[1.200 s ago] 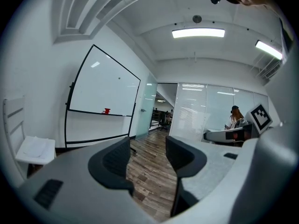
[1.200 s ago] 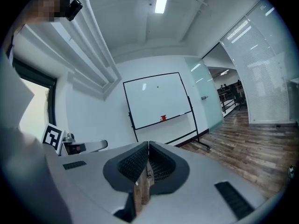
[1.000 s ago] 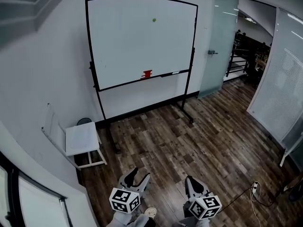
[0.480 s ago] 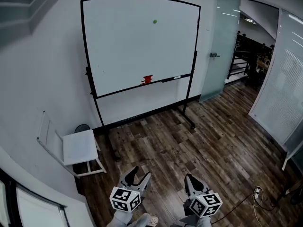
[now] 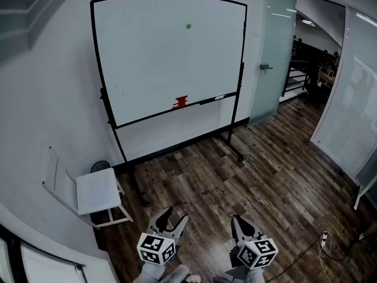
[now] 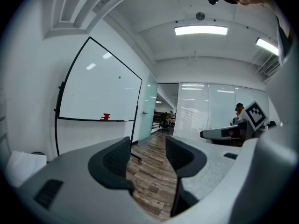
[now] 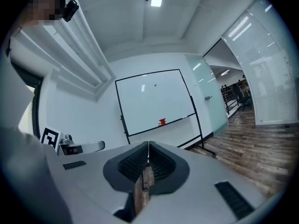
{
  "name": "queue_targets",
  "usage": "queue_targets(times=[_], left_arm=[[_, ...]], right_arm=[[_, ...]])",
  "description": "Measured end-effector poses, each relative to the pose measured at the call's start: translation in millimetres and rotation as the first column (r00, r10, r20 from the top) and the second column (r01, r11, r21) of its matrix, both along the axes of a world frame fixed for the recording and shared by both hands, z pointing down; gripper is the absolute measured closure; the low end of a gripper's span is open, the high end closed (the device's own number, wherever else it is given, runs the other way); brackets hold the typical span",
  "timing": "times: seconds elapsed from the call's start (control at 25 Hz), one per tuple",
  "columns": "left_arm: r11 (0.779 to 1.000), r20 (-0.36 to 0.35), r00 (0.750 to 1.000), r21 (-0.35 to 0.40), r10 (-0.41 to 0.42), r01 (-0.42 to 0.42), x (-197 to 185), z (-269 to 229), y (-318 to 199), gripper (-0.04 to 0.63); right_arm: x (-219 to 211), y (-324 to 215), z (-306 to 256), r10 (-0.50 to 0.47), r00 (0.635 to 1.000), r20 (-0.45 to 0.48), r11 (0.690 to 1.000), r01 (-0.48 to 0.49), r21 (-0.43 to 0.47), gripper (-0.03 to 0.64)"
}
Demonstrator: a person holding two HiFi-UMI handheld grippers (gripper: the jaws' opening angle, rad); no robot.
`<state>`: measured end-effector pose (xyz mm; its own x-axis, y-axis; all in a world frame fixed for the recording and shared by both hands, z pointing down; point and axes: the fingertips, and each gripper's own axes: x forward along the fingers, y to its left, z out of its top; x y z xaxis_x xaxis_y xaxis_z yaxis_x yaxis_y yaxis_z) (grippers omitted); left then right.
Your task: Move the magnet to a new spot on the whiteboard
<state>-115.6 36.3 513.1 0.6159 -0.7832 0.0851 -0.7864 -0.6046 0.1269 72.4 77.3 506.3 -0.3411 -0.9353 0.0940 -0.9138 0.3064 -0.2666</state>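
**Both grippers far short of the board, magnet untouched**

Your left gripper (image 6: 147,149) has its jaws wide apart, and only the wood floor (image 5: 235,175) shows between them. Your right gripper (image 7: 148,147) has its jaws pressed together, with nothing in them. Both point level toward the board (image 5: 153,58), which stands on its frame against the wall (image 5: 59,99), well ahead of the jaws.

The magnet (image 5: 188,25) is a small green dot high on the board, right of its middle and well apart from both grippers. From your right jaws it lies far ahead and up, almost straight above the seam between them. From your left jaws it lies far ahead, up and to the left.

A red item (image 5: 181,102) sits on the tray (image 5: 147,116) along the board's lower edge, below the magnet and far ahead of both sets of jaws. A dark marker (image 5: 219,97) lies on the tray to its right.

A white chair (image 5: 97,190) stands left of your left jaws, beside the wall. A frosted door (image 5: 277,52) lies far ahead and to the right of your right jaws.
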Motion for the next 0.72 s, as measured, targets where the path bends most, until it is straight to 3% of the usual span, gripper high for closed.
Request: queue_targets(times=[0.72], left_arm=[[0.999,0.039,0.999,-0.033,0.009,-0.007,5,12,-10,0.364]], right_arm=[[16,-17,24,0.02,1.0,0.019,0.998,-0.019,-0.057,0.589]])
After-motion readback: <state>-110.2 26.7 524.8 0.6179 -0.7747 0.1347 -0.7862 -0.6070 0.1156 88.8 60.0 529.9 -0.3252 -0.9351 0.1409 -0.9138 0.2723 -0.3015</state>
